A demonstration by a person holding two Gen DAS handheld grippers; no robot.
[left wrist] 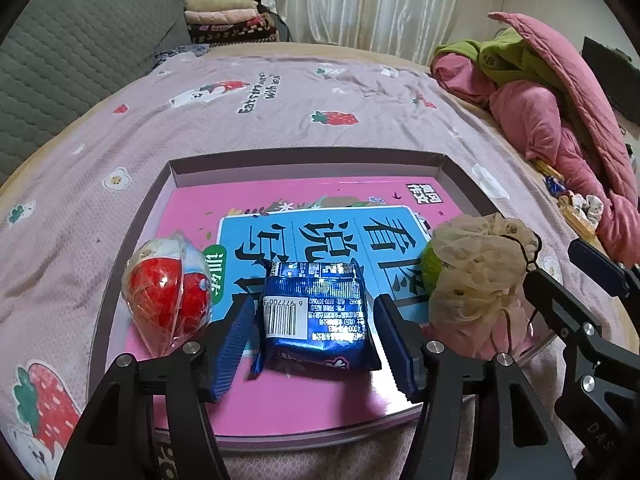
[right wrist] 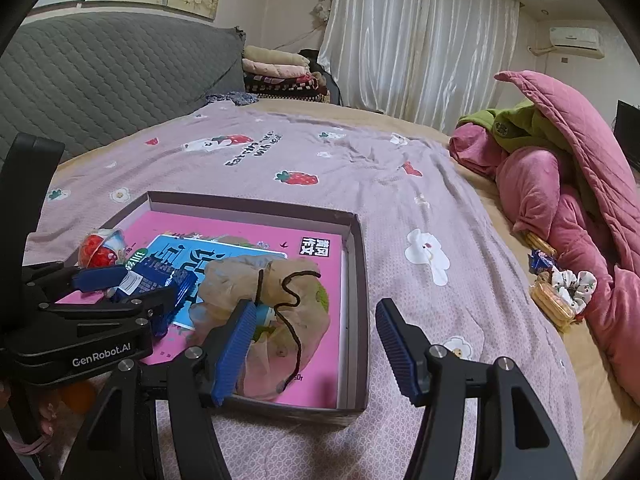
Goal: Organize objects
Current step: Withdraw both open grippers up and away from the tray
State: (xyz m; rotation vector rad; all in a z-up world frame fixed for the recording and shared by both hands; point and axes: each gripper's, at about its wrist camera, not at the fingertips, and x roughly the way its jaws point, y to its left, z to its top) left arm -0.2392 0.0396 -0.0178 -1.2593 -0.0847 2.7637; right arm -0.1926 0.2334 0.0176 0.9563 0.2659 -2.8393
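A shallow box (left wrist: 304,156) lies on the bed with a pink book (left wrist: 192,216) inside it. A blue snack packet (left wrist: 316,316) rests flat on the book. My left gripper (left wrist: 316,299) is open around the packet, with a small gap at each pad. A red toy egg in clear wrap (left wrist: 168,292) lies left of the packet. To its right sits a beige mesh bag (left wrist: 476,276) with something green inside. My right gripper (right wrist: 316,304) is open over the box's near right corner; its left finger is beside the mesh bag (right wrist: 272,312) and nothing is between its pads.
The box rim (right wrist: 356,280) stands a little above the lilac strawberry sheet (right wrist: 400,184). A pile of pink and green quilts (right wrist: 560,200) fills the right side, with biscuits and a scrunchie (right wrist: 560,292) at its foot. A grey padded headboard (right wrist: 100,80) runs along the left.
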